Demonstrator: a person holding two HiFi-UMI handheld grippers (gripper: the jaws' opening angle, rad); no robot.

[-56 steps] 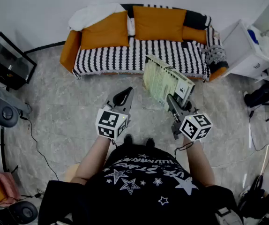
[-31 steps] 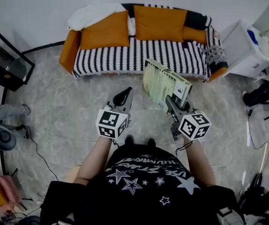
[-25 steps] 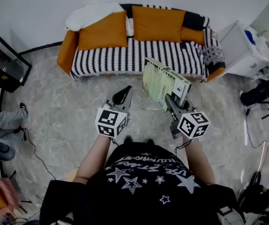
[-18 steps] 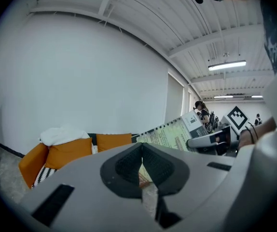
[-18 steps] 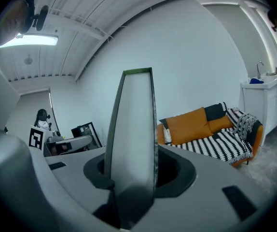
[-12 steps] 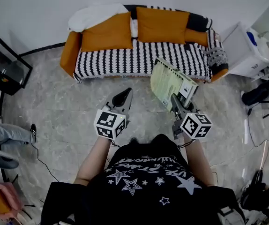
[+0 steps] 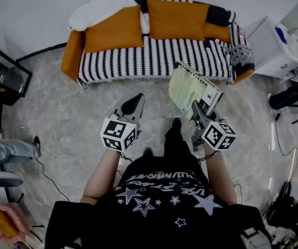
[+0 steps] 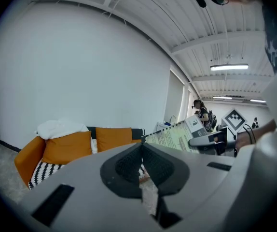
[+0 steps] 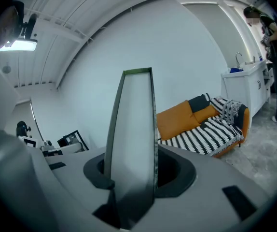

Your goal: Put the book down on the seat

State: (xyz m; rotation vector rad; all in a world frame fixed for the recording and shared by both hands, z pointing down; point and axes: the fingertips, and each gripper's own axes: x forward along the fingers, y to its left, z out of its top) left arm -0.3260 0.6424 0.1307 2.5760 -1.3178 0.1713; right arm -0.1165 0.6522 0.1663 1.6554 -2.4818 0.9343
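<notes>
We see the book as a thin volume with a pale yellow-green cover, ruled with fine lines of print. A white panel with dark marks sits at the corner nearest the right gripper. It is up in the air over the marble floor, just in front of the striped sofa seat and not lying on it.

In the right gripper view the book shows edge-on, its long axis running out from the jaws toward the sofa and leaning slightly. Its printed face is turned toward the left gripper. The right gripper's jaws stand partly apart and are clamped on the book's near end. In its own view the left gripper's pads meet with nothing between them.
</notes>
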